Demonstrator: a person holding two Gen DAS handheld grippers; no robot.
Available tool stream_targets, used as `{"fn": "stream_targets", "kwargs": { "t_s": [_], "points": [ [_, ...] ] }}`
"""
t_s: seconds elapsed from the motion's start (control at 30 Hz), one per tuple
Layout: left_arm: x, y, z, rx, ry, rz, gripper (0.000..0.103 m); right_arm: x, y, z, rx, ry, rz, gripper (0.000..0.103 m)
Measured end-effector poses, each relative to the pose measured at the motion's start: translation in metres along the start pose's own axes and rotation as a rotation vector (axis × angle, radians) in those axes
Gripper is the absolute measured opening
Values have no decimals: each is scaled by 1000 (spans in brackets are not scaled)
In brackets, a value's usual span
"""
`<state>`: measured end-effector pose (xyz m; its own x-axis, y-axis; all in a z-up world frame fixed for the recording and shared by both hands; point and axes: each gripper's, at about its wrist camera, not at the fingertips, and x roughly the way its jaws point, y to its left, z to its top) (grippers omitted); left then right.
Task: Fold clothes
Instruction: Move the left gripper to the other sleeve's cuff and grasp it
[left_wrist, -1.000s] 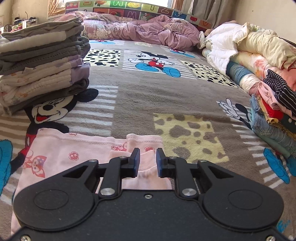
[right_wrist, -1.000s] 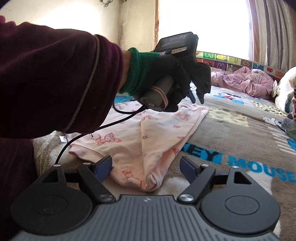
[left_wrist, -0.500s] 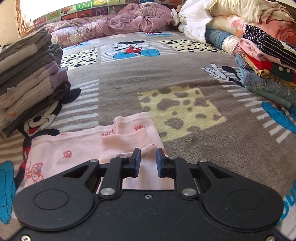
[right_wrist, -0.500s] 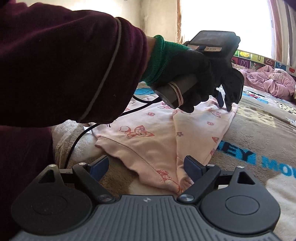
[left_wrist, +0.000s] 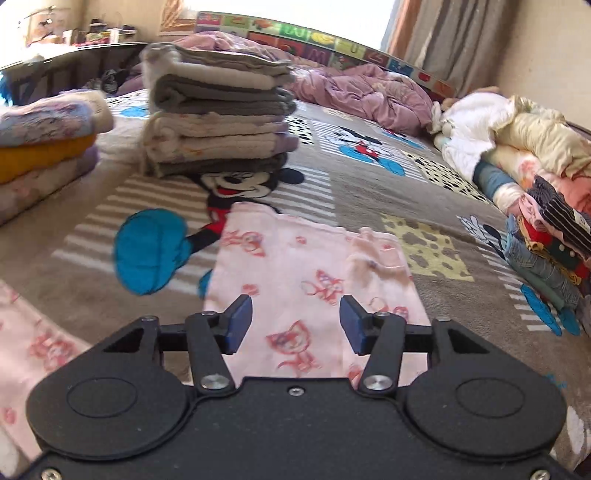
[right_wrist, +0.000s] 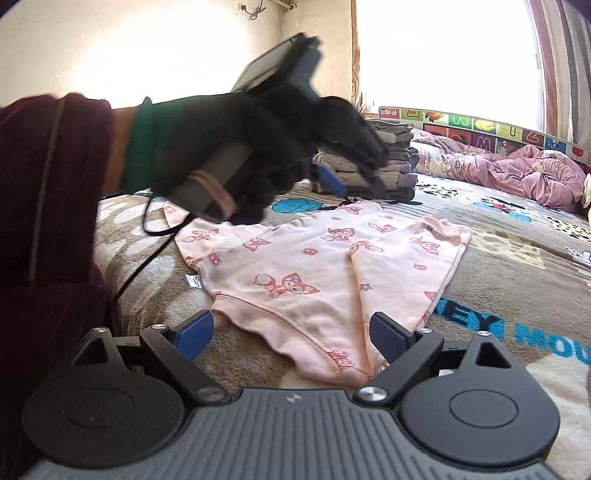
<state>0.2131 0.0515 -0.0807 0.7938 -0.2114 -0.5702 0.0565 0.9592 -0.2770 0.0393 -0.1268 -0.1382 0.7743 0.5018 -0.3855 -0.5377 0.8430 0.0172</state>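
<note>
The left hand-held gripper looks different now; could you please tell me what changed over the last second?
The left hand-held gripper opened, letting go of the folded sleeve of the pink garment, and lifted off it, as the right wrist view shows. The right hand-held gripper stayed open near the hem, and the garment remained flat on the blanket.

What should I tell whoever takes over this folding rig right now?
Left gripper: open, empty, hanging above the pink shirt. Seen from the right wrist, it is lifted clear of the fabric.
Right gripper: open, empty, low at the shirt's near edge.
The shirt lies flat on the Mickey Mouse blanket, with its right side folded in over the body.
Done: one side fold. Folded stack sits beyond it.
Left: the other side still spreads out unfolded; fold it in, fold the shirt in half, then probably add it to the stack. Unfolded pile waits on the right.
</note>
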Motion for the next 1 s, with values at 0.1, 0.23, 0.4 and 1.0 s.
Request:
{"fn": "stream_targets", "kwargs": {
  "t_s": [0.1,0.23,0.4,1.0],
  "points": [
    [-39,49,-20,-150,-61,34,63,-3,9,-2,-7,-3,6,91],
    [-75,102,-33,-272,-117,91,68,-4,21,-5,-15,2,15,91],
    [-97,162,-50,-430,-132,114,70,2,34,-8,14,55,45,88],
    [-69,255,-46,-815,-216,36,47,-9,16,1,73,28,-64,88]
  ]
}}
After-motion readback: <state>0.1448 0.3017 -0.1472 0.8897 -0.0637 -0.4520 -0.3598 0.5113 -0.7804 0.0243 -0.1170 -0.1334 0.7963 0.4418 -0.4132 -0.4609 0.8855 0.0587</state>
